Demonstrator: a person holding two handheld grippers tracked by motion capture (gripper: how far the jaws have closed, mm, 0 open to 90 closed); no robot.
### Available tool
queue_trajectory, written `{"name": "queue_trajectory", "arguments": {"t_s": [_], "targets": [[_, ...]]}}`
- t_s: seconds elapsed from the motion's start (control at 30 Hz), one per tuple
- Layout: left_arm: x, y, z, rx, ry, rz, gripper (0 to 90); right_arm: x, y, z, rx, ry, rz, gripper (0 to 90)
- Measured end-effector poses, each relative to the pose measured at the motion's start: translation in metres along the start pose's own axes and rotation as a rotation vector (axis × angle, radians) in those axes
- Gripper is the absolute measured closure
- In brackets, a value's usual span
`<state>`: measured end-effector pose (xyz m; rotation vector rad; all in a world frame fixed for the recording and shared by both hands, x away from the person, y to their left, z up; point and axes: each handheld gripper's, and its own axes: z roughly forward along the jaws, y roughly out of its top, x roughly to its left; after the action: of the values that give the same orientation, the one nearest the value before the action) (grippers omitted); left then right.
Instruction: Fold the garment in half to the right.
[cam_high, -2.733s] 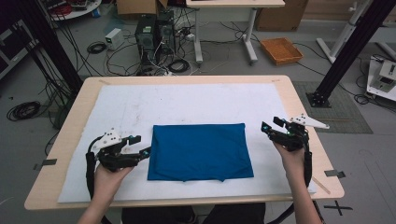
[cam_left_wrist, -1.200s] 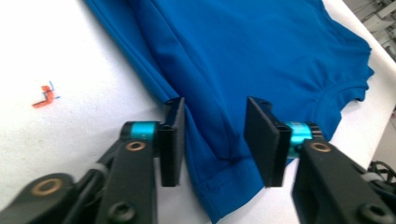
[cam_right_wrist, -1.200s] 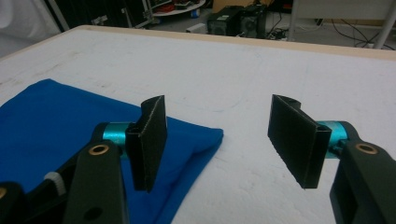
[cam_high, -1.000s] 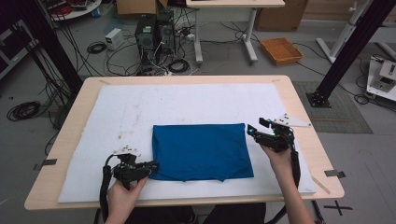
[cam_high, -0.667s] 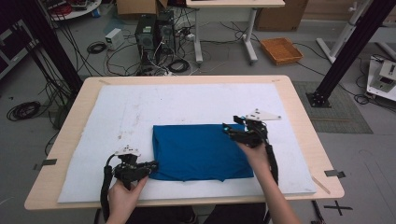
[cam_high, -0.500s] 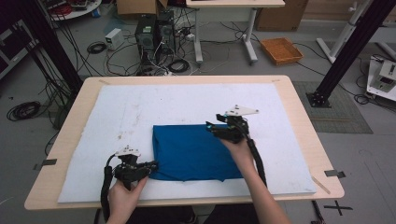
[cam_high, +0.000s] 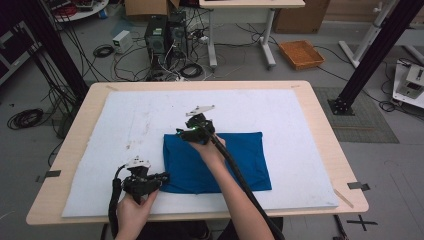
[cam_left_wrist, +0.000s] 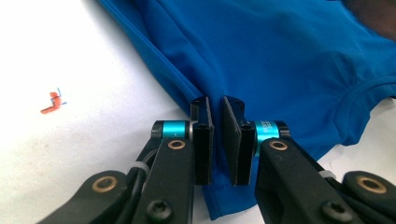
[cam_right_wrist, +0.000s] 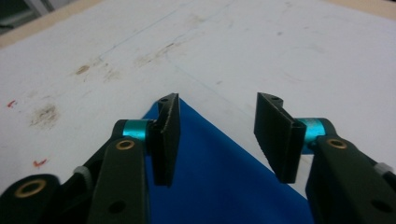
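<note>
A folded blue cloth (cam_high: 250, 150) lies flat on the white mat (cam_high: 280, 107) in the middle of the table. My left gripper (cam_high: 161, 178) sits at the cloth's near-left corner; in the left gripper view its jaws (cam_left_wrist: 217, 135) are pinched on the cloth's edge (cam_left_wrist: 280, 56). My right gripper (cam_high: 184, 134) reaches across the cloth to its far-left corner. In the right gripper view it stands open (cam_right_wrist: 219, 100), its jaws either side of that blue corner (cam_right_wrist: 210, 177), just above the mat.
The wooden table rim (cam_high: 200, 84) frames the mat, which carries faint stains and a small red mark (cam_left_wrist: 51, 100). Behind the table the floor holds computer towers (cam_high: 162, 32), cables and an orange tray (cam_high: 301, 52). A black frame post (cam_high: 372, 55) stands at the right.
My right gripper has swept from the cloth's right edge leftward over the cloth to its far-left corner. My left gripper moved to the near-left corner earlier and has held still since.
</note>
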<state>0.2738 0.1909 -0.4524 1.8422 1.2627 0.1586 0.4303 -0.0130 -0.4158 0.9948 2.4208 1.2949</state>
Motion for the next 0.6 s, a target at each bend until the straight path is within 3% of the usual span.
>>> {"name": "queue_trajectory", "arguments": {"t_s": [0.23,0.37,0.6], "targets": [[-0.002,0.0,0.0,-0.002,0.011,0.009,82.2,0.023,0.016,0.045,0.106,0.013,-0.021,64.6],[-0.001,0.0,0.0,-0.005,0.009,0.003,82.2,0.033,0.022,0.06,0.13,0.007,-0.034,66.3],[-0.001,-0.001,0.0,-0.003,0.005,0.002,82.1,0.04,0.024,0.079,0.213,-0.055,-0.058,73.0]]}}
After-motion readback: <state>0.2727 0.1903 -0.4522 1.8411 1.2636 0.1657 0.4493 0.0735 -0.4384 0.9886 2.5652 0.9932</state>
